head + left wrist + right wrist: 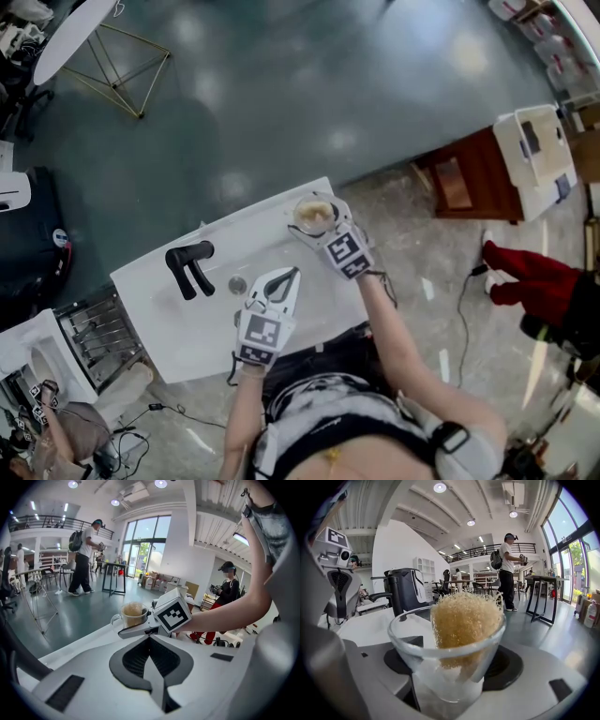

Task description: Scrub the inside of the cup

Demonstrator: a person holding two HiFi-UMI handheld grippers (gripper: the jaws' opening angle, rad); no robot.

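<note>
Over the white counter (155, 286), the outstretched right gripper (317, 231) clamps the glass cup (408, 641) holding a sponge (464, 620); the left gripper (284, 276) points forward beside it, jaws pressed together, empty.

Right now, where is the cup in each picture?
Head view: the cup is at the top middle, near the far corner of the white counter.
Left gripper view: the cup is left of centre, held by the right gripper.
Right gripper view: the cup is big at the bottom centre, between the jaws.
Shared landmark: the white counter shows in all three.
</note>
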